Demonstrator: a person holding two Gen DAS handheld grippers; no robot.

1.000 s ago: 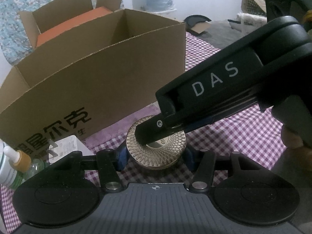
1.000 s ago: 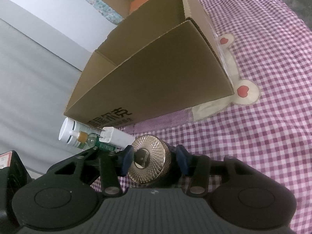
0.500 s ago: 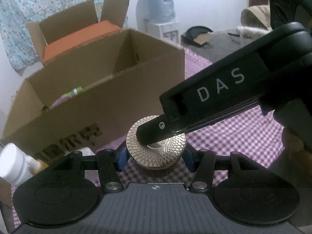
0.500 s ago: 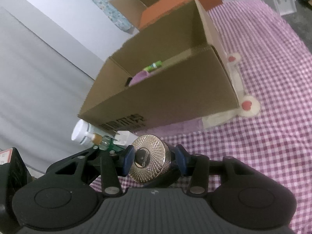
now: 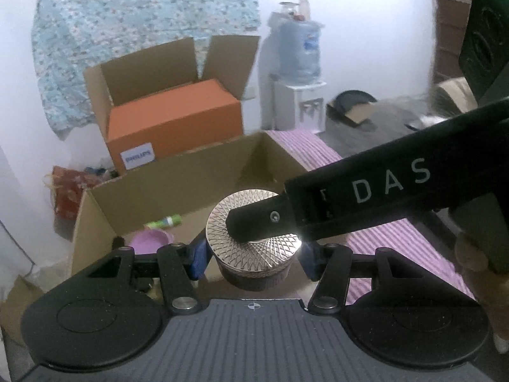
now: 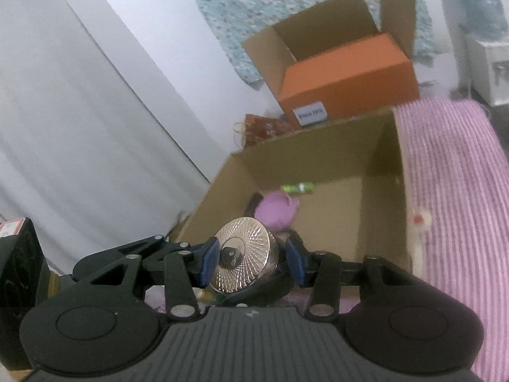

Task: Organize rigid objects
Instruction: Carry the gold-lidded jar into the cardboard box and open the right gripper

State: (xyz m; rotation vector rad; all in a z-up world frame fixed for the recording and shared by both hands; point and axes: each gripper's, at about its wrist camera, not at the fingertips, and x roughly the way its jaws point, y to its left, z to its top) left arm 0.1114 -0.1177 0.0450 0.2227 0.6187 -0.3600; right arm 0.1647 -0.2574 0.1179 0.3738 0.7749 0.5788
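- Left wrist view: the left gripper point(image 5: 253, 256) is clamped on the sides of the gold-lidded jar point(image 5: 253, 242) at lower centre, its blue pads hard against the jar. The right gripper's finger lies across the lid from the right.
- The open cardboard box point(image 5: 178, 187) sits behind the jar at mid-frame, with a purple lid point(image 5: 149, 242) and a green tube point(image 5: 163, 222) on its floor.
- Right wrist view: the right gripper point(image 6: 251, 262) pinches the jar top to bottom at lower centre, over the box's near wall.
- Advice: carry it level past the rim, lower onto bare floor at the box's right, then loosen both grips together.
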